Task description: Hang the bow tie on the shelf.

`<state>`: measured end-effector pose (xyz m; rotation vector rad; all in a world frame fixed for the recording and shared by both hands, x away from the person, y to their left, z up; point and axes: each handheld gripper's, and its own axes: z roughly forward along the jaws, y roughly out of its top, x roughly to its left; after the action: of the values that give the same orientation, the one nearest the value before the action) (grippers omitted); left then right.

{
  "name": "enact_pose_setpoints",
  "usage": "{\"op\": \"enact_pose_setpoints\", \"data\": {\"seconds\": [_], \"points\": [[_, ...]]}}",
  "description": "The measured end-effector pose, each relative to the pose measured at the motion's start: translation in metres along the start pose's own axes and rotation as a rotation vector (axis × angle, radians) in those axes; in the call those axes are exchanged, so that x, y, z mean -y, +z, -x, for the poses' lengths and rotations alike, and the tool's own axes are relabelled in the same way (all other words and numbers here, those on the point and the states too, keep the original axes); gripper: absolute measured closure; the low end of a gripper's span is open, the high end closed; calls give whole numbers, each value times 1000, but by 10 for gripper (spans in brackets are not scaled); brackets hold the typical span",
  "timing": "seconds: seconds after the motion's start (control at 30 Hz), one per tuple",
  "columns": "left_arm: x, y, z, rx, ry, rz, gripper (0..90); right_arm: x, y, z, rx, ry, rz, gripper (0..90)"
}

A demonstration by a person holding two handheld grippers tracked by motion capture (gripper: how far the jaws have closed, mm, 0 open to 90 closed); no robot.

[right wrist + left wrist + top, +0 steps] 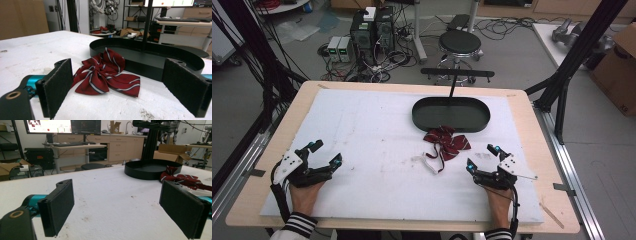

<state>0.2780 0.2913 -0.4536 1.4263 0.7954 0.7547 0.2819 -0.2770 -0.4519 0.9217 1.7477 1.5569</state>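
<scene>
Both tongs, left (326,152) and right (481,157), gape wide and empty on the desk (362,130); a red bow tie (447,141) lies touching a black tray (451,114).

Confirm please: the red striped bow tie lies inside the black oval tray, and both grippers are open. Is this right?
Not quite. The red striped bow tie lies on the white board beside the black oval tray, not inside it, as the high view shows. Both the left gripper and the right gripper are open.
</scene>
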Motion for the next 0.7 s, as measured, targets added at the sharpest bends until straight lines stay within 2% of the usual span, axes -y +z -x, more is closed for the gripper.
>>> {"op": "enact_pose_setpoints", "data": {"seconds": [0.17,0.47,0.7], "points": [[0,1,0,-1,3,-3,130,0,0,0,1,-5,2,92],[0,0,1,-3,7,6,129,0,1,1,6,14,-6,92],[0,-1,1,-2,11,7,129,-1,2,0,13,6,-16,92]]}}
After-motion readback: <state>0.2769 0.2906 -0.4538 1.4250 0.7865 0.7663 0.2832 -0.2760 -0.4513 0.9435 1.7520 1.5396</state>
